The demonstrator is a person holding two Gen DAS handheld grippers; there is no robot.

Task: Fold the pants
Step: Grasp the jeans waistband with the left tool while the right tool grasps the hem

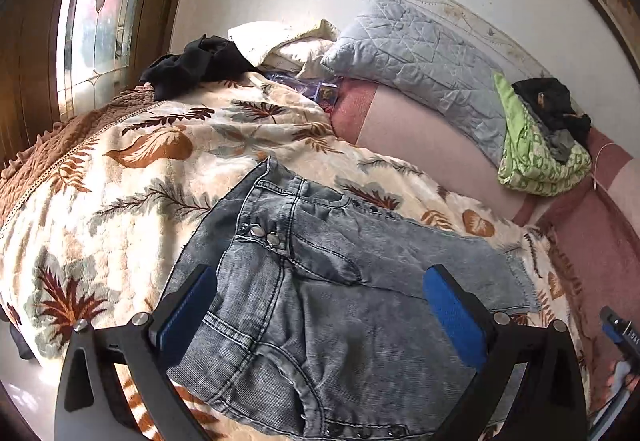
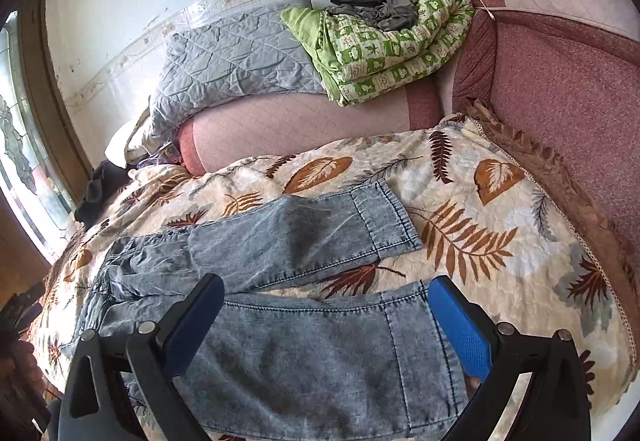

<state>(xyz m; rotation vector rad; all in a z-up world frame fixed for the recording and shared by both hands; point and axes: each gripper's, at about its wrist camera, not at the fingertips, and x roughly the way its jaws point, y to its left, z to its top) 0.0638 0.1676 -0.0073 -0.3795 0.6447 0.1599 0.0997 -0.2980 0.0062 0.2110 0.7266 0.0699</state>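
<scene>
Across the bed, on its plush leaf-print blanket, your pants lie unfolded: stiff, faded grey-blue denim with heavy seams, waist toward your left side and the two legs splayed apart toward your right. That quilted, slippery blanket is your biggest risk; if you drag a leg across, it could bunch up and pull the fold crooked. The legs sit at an angle, so lifting one cuff alone may leave the hems mismatched. Your left hand-held gripper hovers over the waistband with its blue ribbed pads wide apart, holding nothing; your right hand-held gripper is equally spread and empty above the nearer leg. Watch the metal snaps: thick layers there may slip from a shallow pinch.
</scene>
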